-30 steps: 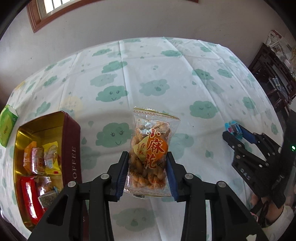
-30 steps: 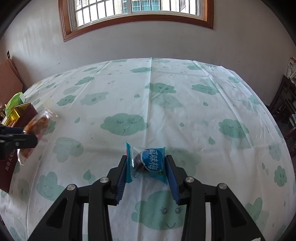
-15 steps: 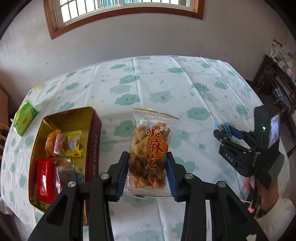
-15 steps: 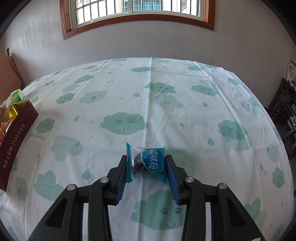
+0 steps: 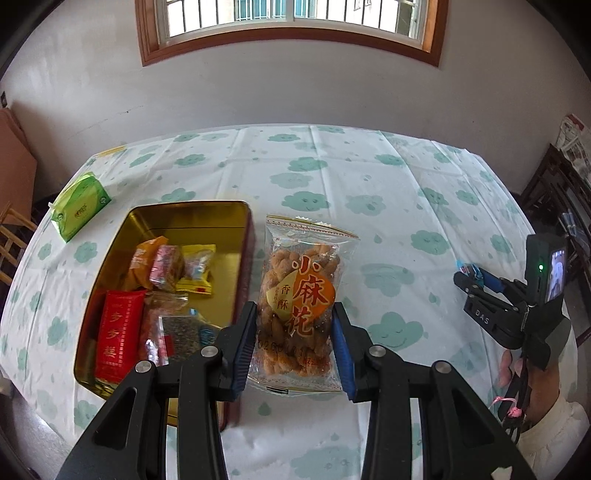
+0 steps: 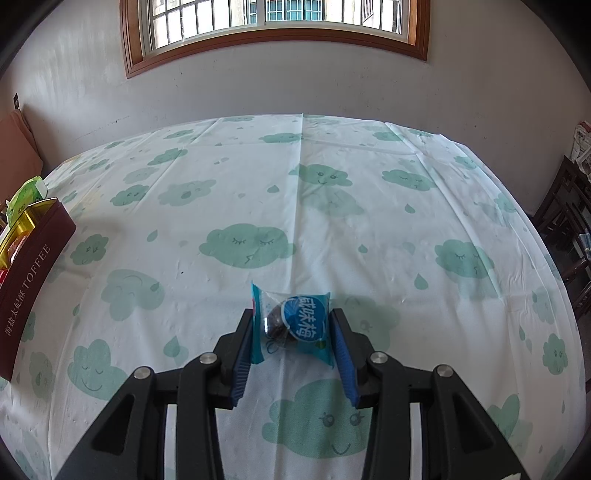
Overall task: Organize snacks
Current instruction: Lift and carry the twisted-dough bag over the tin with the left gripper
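A: L wrist view first. Left gripper [image 5: 294,332] clamped on the clear bag of fried dough twists [image 5: 301,310], blue pads pressing both sides, bag upright, held above the table [image 5: 369,177].

B: Where vs the tin?

A: Just right of the gold-lined toffee tin [image 5: 192,218]; tin's right wall sits beside the bag's left edge. Tin already has snacks: red packet [image 5: 118,332], yellow packet [image 5: 195,273], a few more I can't ID. Far half of the tin is bare gold.

B: R wrist view?

A: Right gripper [image 6: 293,334] closed on a small blue plum candy packet [image 6: 295,323], dark fruit visible thru the clear window. Can't tell if the packet touches the cloth or is just above it.

B: Anything one cam gets that the other misses?

A: Yep. L cam looks into the tin; R cam only gets its maroon outer wall w/ "TOFFEE" lettering at the far left edge, contents barely peeking. L cam also shows the right gripper from outside, at right, w/ its camera unit + lit screen and the person's hand under it. R cam doesn't show the left gripper or the twists bag at all.

B: Other stuff?

A: Green tissue pack [image 5: 79,206] beyond the tin's left corner, apart from it; R cam catches only a sliver. Window [image 6: 277,22] on the back wall in both.
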The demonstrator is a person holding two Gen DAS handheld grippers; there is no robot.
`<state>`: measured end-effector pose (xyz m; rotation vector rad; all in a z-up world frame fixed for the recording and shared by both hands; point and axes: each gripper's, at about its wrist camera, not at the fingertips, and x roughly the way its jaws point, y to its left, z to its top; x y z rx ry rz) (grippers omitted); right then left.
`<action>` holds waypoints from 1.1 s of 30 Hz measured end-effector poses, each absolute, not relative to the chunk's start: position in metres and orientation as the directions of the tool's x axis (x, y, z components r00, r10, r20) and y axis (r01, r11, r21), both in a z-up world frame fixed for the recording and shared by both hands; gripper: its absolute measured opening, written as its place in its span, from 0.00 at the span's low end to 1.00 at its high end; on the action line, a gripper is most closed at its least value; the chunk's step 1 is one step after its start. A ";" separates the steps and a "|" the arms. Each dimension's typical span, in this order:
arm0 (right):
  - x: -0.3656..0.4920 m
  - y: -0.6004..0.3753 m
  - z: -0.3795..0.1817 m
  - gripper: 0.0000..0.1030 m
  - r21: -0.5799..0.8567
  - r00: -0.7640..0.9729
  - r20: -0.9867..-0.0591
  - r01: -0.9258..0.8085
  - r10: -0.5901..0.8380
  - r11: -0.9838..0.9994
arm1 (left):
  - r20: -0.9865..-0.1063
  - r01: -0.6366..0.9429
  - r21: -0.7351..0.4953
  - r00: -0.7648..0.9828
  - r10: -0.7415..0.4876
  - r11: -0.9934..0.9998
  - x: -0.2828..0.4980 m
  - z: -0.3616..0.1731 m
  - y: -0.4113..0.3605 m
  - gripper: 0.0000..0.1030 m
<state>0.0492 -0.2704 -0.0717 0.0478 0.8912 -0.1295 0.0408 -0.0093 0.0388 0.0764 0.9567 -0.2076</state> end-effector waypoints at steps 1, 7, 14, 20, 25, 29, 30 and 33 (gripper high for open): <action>0.049 -0.270 -0.072 0.40 -0.011 0.621 -0.778 0.133 -0.092 0.991 | -0.816 0.204 -0.031 0.560 -0.142 0.979 0.042 0.040 -0.005 0.34; 0.049 -0.270 -0.072 0.40 -0.012 0.621 -0.778 0.133 -0.093 0.991 | -0.816 0.157 -0.035 0.565 -0.119 0.987 0.054 0.048 0.038 0.34; 0.049 -0.270 -0.072 0.40 -0.012 0.621 -0.778 0.133 -0.093 0.991 | -0.816 0.090 0.045 0.578 -0.016 0.995 0.074 0.062 0.103 0.34; 0.049 -0.270 -0.072 0.40 -0.012 0.621 -0.778 0.133 -0.093 0.991 | -0.841 0.066 0.055 0.540 0.010 0.996 0.086 0.056 0.143 0.34; 0.049 -0.270 -0.072 0.40 -0.013 0.621 -0.778 0.134 -0.094 0.991 | -0.881 0.051 0.040 0.473 0.012 0.998 0.091 0.034 0.160 0.34; 0.049 -0.270 -0.072 0.40 -0.013 0.621 -0.778 0.134 -0.094 0.991 | -0.905 0.051 0.012 0.425 -0.011 0.999 0.092 0.016 0.166 0.34; 0.049 -0.270 -0.072 0.40 -0.013 0.621 -0.778 0.134 -0.094 0.991 | -0.909 0.053 0.008 0.416 -0.015 0.999 0.092 0.013 0.166 0.34; 0.049 -0.270 -0.072 0.40 -0.013 0.621 -0.778 0.134 -0.094 0.991 | -0.917 0.067 -0.003 0.397 -0.029 0.998 0.091 0.005 0.164 0.34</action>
